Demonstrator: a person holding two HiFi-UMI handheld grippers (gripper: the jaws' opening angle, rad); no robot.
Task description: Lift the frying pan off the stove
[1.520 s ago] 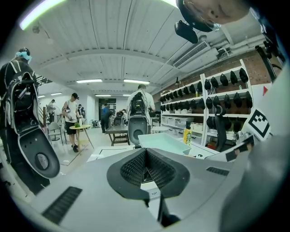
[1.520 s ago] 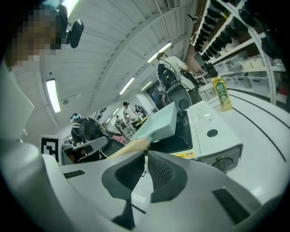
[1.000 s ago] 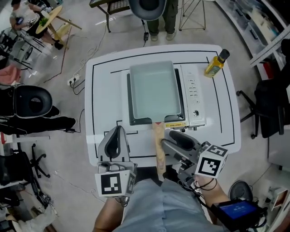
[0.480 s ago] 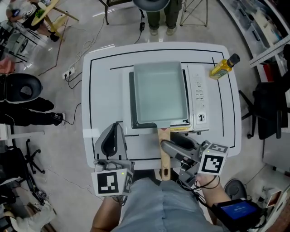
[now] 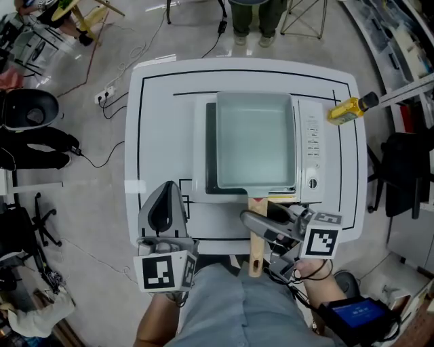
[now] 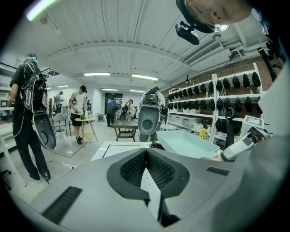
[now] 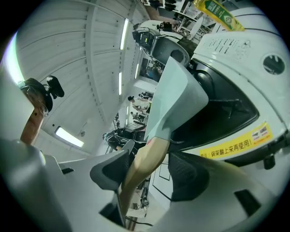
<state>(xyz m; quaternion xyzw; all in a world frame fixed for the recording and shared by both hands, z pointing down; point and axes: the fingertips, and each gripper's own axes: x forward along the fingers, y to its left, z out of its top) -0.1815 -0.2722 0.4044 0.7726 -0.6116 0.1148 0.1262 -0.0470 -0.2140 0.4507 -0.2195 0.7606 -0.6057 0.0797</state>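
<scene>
A pale blue-green rectangular frying pan [image 5: 256, 139] sits on a white stove [image 5: 313, 146] in the middle of the white table [image 5: 163, 122]. Its wooden handle [image 5: 256, 251] points back past the table's front edge. My right gripper [image 5: 254, 218] is rolled sideways and shut on that handle just behind the pan. In the right gripper view the handle [image 7: 147, 156] runs between the two pads, with the pan [image 7: 174, 99] over the black burner plate. My left gripper [image 5: 166, 190] hovers over the front left of the table, shut and holding nothing; its pads [image 6: 136, 170] meet.
A yellow oil bottle [image 5: 347, 110] lies at the table's right edge. The stove's dial and buttons [image 5: 312, 183] are right of the pan. Someone stands beyond the far edge [image 5: 254, 20]. Chairs and cables are on the floor to the left.
My right gripper has moved left from beside the handle onto it and closed round it. The left gripper has stayed put. The head view has shifted a little.
</scene>
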